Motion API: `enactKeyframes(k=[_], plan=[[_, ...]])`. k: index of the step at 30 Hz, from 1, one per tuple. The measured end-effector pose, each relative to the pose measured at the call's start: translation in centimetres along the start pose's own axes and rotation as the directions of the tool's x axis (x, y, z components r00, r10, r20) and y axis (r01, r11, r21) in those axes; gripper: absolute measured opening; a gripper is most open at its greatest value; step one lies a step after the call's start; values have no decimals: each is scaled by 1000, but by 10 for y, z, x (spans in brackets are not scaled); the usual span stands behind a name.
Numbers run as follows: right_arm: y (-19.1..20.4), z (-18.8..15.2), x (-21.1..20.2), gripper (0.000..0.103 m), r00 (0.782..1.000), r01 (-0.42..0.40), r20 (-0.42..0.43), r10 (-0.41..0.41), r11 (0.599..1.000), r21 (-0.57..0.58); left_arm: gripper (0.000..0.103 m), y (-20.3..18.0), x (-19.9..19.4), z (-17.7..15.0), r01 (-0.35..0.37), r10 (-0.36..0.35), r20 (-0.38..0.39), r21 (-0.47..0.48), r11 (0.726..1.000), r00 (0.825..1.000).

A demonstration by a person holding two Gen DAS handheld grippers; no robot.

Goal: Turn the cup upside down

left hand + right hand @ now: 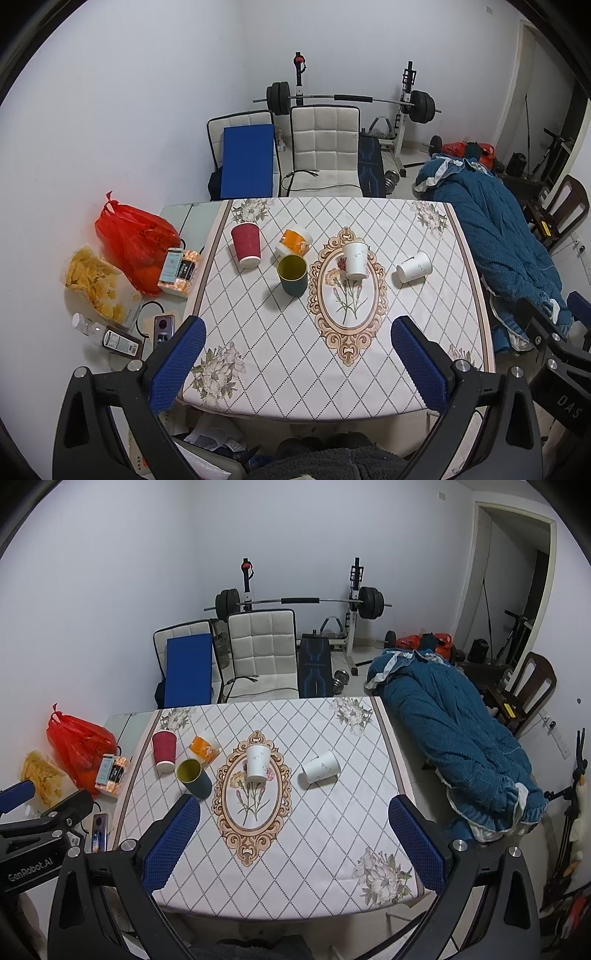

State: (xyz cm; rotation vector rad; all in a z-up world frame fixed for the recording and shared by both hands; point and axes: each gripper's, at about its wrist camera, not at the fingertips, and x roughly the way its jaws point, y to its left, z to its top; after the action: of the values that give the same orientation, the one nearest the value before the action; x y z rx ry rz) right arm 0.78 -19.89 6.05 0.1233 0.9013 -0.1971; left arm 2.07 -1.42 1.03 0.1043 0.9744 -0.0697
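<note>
Tongs both gape wide, hovering short of the desk [424, 384]; your green cup [292, 275], upright, stands ahead, nearer the left tongs [295, 362].

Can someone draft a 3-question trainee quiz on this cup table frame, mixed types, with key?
1. True or false: the red cup stands rim down on the table.
2. Which cup stands mouth up? A) the white cup on the medallion B) the green cup C) the white cup on its side
3. Fill in: the left gripper and the right gripper are both ____ and hold nothing.

Key:
1. True; its wider rim meets the cloth.
2. B; its yellow inside shows from above.
3. open
</note>
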Motion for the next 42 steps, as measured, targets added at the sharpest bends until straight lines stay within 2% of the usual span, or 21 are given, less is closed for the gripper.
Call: enactKeyframes(k=[5, 8, 16, 27, 34, 42], plan=[[2, -5, 15, 103, 999, 24, -33, -24, 1000, 13, 103, 4, 24, -5, 10, -9, -40, 13, 1000, 999], [1, -13, 36, 103, 996, 46, -82, -43, 999, 28, 103, 8, 44, -10, 5, -3, -65, 26, 1000, 998], [-5, -56, 109, 103, 962, 115, -254, -97, 992, 56, 103, 16, 107, -24, 2, 9, -172, 62, 998, 985], [-34, -111, 209, 103, 878, 165, -462, -125, 985, 47, 103, -14, 190, -26, 6, 26, -327, 98, 995, 945], [-66, -123, 274, 103, 811, 161, -574, -112, 986, 35, 103, -49, 244, -14, 18, 25, -428, 96, 995, 903], [-108, -122, 344, 103, 750, 174, -654, -98, 983, 52, 103, -99, 298, 14, 22, 58, -446, 172, 985, 893]])
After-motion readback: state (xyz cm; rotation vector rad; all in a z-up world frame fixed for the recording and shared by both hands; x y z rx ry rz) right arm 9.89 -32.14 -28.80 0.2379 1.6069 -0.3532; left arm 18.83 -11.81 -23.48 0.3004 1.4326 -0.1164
